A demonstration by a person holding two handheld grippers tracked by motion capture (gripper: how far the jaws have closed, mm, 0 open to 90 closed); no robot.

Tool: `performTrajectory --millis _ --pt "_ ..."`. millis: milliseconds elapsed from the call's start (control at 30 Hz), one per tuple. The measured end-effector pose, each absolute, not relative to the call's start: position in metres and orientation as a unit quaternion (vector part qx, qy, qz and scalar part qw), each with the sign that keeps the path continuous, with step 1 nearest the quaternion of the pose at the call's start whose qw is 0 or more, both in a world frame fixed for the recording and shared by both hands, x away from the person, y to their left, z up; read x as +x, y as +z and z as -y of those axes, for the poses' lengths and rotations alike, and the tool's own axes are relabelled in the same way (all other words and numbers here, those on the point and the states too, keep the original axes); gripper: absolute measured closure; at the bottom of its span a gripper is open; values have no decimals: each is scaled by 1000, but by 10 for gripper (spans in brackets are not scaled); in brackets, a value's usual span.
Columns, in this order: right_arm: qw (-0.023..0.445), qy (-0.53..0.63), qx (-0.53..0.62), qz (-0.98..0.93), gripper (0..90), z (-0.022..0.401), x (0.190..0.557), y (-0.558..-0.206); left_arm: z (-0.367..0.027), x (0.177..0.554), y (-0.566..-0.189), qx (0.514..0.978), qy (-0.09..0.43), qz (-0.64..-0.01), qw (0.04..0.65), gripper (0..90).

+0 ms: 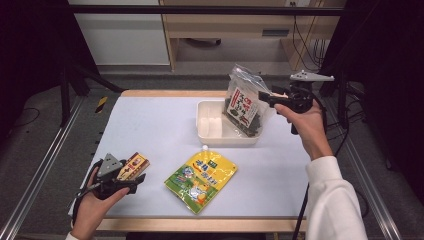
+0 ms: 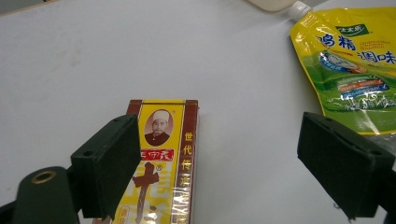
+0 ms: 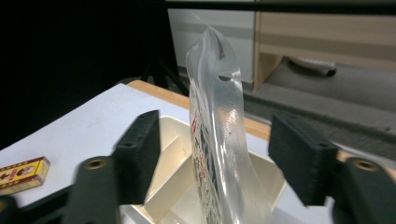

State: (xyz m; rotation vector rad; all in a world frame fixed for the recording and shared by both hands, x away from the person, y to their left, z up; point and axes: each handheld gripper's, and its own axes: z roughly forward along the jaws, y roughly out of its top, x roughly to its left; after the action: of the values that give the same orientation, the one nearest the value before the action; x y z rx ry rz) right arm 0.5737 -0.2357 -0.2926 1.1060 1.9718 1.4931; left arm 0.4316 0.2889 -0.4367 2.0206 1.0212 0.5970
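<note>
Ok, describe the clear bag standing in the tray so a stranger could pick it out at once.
Start at the white table and go to the white tray near its far edge. The clear bag stands upright in it, between the open jaws of the right gripper. It alone is see-through, with dark contents and a red-and-white label.

The right hand point(image 1: 306, 120) has a white sleeve point(image 1: 332, 200) on its arm. Each hand carries a black gripper. The right gripper point(image 1: 264, 96) has a grey three-cornered plate point(image 1: 311, 76) on top, and a black cable point(image 1: 301, 212) hangs down from it. The left gripper point(image 1: 137, 179) has a grey plate point(image 1: 109, 166) on top too. Its fingers point(image 2: 109, 163) are thick, dark blocks with small round screw holes.
</note>
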Motion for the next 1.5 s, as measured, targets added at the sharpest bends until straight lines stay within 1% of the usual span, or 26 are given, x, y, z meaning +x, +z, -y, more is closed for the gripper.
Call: performTrajectory --millis 200,400,433,500,633,700,800,867,900,967,1167,1233,1367,1500 --pt "258 527 401 -703 171 245 539 -288 -287 434 -437 791 240 -404 391 125" --pt "272 505 425 -700 103 254 504 -307 -285 433 -435 786 249 -405 396 112" --pt "275 504 422 -702 109 253 498 -312 -285 433 -435 783 254 -405 397 112" --pt "259 521 411 -702 112 251 484 -324 -284 433 -434 779 257 -405 403 110" --pt "252 522 417 -700 139 232 462 -348 -283 434 -437 777 247 -411 408 102" --pt "251 510 416 -710 149 218 455 -360 -283 434 -438 781 242 -407 407 97" --pt "258 502 412 -715 175 201 451 -372 -283 433 -439 771 226 -415 426 88" --pt "259 502 416 -713 227 193 449 -378 -283 433 -439 770 227 -414 429 85" --pt "253 497 412 -721 246 190 449 -381 -282 433 -439 769 228 -414 430 83" --pt "241 496 410 -727 312 187 449 -386 -282 434 -439 770 229 -414 429 81" --pt "229 484 426 -729 373 172 450 -406 -281 434 -438 763 227 -415 440 77" --pt "218 480 433 -731 393 165 451 -411 -279 432 -438 761 224 -417 444 78" --pt "204 460 438 -744 450 150 451 -422 -274 430 -437 764 226 -414 440 78" --pt "195 431 443 -762 479 135 452 -432 -271 429 -438 765 224 -415 439 78"
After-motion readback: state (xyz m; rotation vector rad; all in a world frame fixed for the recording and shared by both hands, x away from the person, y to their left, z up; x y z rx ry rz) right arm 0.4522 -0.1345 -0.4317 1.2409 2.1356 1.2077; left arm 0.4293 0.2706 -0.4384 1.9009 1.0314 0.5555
